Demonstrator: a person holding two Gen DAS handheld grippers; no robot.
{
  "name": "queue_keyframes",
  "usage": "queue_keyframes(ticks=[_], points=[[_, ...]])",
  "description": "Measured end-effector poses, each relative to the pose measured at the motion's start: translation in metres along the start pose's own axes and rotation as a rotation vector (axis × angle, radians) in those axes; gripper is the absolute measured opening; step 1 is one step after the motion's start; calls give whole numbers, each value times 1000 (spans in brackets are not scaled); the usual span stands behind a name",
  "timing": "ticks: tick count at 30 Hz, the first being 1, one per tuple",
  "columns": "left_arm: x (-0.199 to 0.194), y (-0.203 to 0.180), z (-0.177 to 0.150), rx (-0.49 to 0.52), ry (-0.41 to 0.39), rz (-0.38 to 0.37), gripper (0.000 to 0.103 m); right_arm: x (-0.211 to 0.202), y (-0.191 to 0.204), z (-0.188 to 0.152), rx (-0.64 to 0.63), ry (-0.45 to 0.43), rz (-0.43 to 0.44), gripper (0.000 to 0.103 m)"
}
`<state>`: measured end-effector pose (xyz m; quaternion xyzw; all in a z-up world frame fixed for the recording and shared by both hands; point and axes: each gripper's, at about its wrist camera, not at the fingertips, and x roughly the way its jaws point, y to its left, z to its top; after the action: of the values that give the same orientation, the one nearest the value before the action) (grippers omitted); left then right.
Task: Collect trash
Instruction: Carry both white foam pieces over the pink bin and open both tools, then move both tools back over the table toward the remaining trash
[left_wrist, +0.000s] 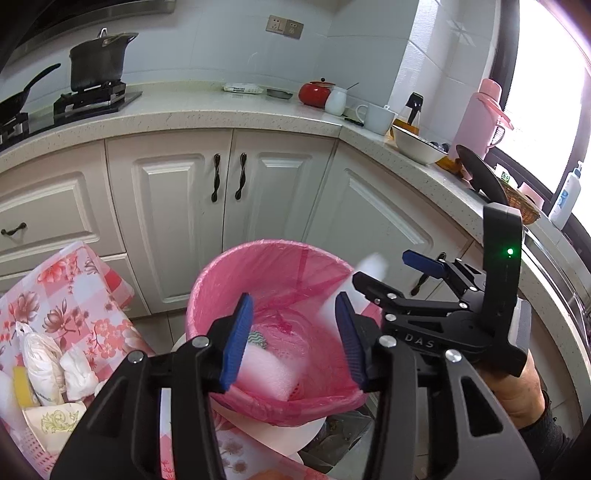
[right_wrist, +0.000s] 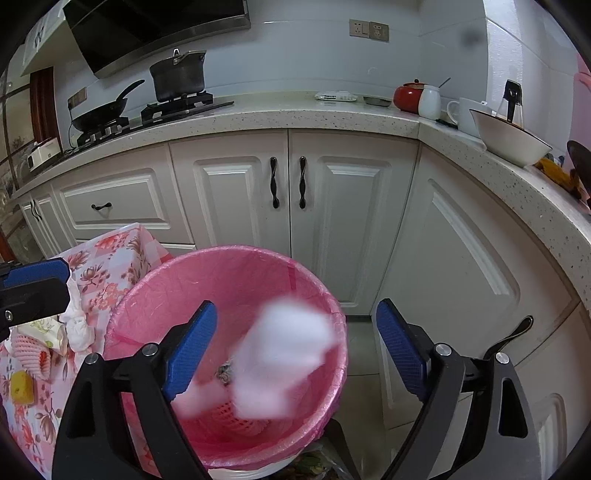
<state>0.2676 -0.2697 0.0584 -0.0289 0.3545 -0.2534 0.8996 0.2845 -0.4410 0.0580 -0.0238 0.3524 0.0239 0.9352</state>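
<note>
White item (right_wrist: 284, 354) over pink-lined bin (right_wrist: 155, 295) motion-blurred; outline and material not readable, and contact with right gripper (right_wrist: 295, 350) fingers cannot be told. Same item smeared in left wrist view (left_wrist: 371, 269), partly hidden behind right gripper (left_wrist: 391, 273). Bin bottom contents partly covered by blur; small grey patterned scrap (right_wrist: 224, 371) unidentifiable. Bin base cut off by lower frame edge. Floral-cloth table (left_wrist: 92, 295) cropped at left edge. Window area (left_wrist: 543, 92) overexposed, detail lost.

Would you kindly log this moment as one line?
task: collect trash | right gripper: open, white wad blurred over bin | left gripper: open, over bin | table: trash left
</note>
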Motion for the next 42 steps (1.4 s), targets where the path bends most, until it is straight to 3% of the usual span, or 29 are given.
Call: queue_keyframes(ticks=[18,42], points=[[-55,40,-42,-38,-43,95,51,-23,25,-20,-6,-24,10,84],[-186,138,-124,-189,-132,332,57,-60,119,-59,-61,5,161,85]])
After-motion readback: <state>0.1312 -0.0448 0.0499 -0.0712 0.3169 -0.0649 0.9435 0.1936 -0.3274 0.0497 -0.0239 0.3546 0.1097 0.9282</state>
